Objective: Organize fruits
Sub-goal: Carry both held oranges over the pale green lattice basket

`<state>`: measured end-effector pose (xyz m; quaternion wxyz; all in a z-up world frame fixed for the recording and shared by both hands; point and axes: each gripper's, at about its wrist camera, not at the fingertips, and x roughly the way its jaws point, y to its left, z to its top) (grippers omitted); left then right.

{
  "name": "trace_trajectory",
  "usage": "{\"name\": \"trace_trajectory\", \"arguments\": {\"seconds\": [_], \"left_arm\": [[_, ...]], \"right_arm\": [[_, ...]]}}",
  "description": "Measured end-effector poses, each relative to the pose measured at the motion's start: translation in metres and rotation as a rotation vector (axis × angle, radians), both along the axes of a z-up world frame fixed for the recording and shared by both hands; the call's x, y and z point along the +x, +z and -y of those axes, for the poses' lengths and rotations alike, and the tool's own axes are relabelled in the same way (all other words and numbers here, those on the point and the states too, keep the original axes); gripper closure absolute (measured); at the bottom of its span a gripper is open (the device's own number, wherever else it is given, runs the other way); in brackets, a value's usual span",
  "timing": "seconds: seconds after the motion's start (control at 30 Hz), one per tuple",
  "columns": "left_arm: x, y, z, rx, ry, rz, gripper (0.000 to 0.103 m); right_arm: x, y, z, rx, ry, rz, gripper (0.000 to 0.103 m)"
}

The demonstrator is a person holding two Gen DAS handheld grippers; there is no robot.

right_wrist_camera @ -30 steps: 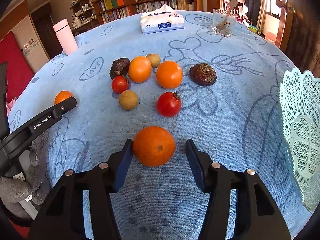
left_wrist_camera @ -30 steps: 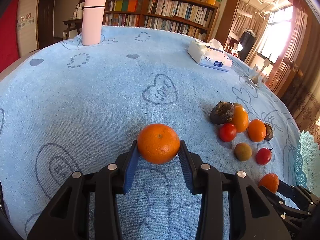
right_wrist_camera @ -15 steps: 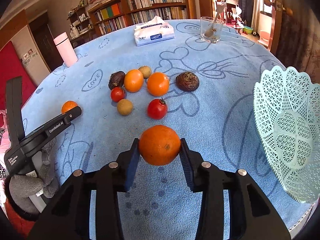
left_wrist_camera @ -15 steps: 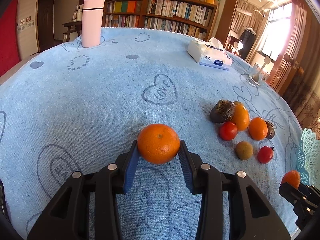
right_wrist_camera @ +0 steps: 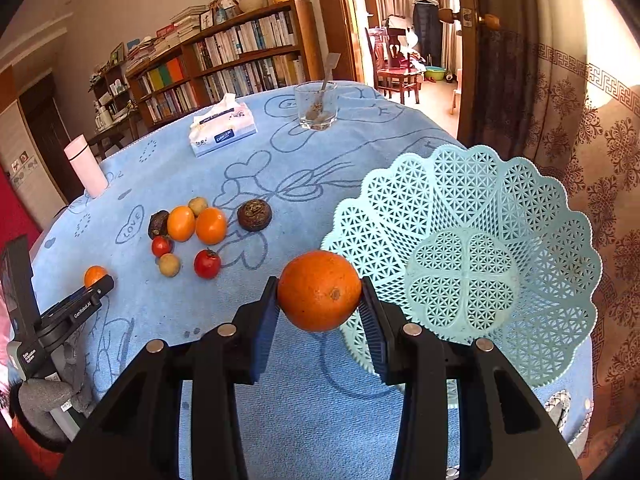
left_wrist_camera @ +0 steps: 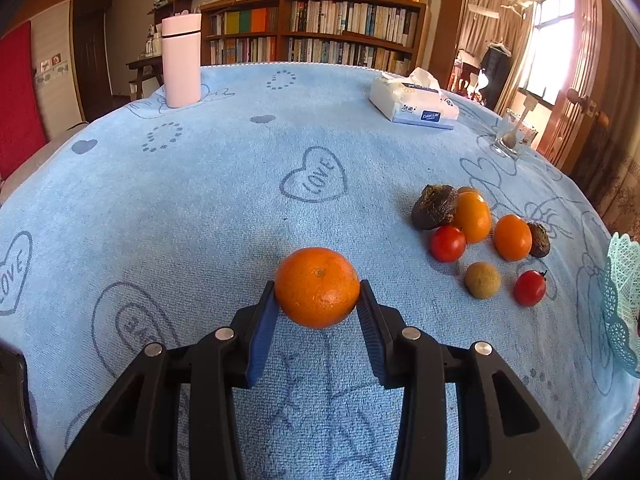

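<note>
My left gripper (left_wrist_camera: 317, 300) is shut on an orange (left_wrist_camera: 317, 287) just above the blue cloth, left of the fruit pile. My right gripper (right_wrist_camera: 319, 300) is shut on a second orange (right_wrist_camera: 319, 290) and holds it in the air beside the left rim of the pale green lattice basket (right_wrist_camera: 472, 264). The pile holds two oranges (right_wrist_camera: 196, 223), two tomatoes (right_wrist_camera: 207, 263), two small brown fruits (right_wrist_camera: 169, 265) and two dark wrinkled fruits (right_wrist_camera: 254, 215). The pile also shows in the left wrist view (left_wrist_camera: 472, 217). The left gripper (right_wrist_camera: 94, 284) with its orange shows in the right wrist view.
A tissue box (left_wrist_camera: 414, 101), a pink bottle (left_wrist_camera: 181, 60) and a glass with a spoon (right_wrist_camera: 317, 105) stand at the back of the table. The basket's edge (left_wrist_camera: 622, 304) shows at the right of the left wrist view. A bookshelf stands behind the table.
My right gripper shut on its orange, lifted it and carried it right to the basket's side. My left gripper still holds its orange and has barely moved.
</note>
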<state>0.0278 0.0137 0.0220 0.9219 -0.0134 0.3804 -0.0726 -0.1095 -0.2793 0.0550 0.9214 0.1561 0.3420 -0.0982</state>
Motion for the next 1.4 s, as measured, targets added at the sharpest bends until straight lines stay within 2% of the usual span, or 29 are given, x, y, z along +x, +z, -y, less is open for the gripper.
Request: {"name": "trace_trajectory", "arguments": {"seconds": [0.4, 0.43, 0.5, 0.53, 0.73, 0.97, 1.4], "left_arm": [[-0.020, 0.013, 0.037, 0.040, -0.067, 0.017, 0.063], [-0.022, 0.015, 0.041, 0.042, -0.075, 0.021, 0.063], [-0.025, 0.018, 0.049, 0.047, -0.091, 0.029, 0.063], [-0.027, 0.020, 0.053, 0.050, -0.099, 0.033, 0.063], [-0.039, 0.031, 0.082, 0.056, -0.165, 0.053, 0.063], [-0.053, 0.044, 0.129, 0.046, -0.279, 0.066, 0.063], [-0.090, 0.052, 0.226, 0.008, -0.559, 0.043, 0.063]], "right_arm": [[-0.028, -0.009, 0.068, 0.005, -0.178, -0.005, 0.061], [-0.030, -0.010, 0.073, 0.010, -0.189, -0.002, 0.060], [-0.035, -0.009, 0.081, 0.012, -0.211, 0.011, 0.045], [-0.039, -0.008, 0.085, 0.009, -0.224, 0.025, 0.042], [-0.053, -0.003, 0.105, 0.016, -0.275, 0.065, 0.041], [-0.070, -0.003, 0.120, 0.020, -0.314, 0.088, 0.041], [-0.087, -0.005, 0.129, 0.037, -0.323, 0.113, 0.041]]}}
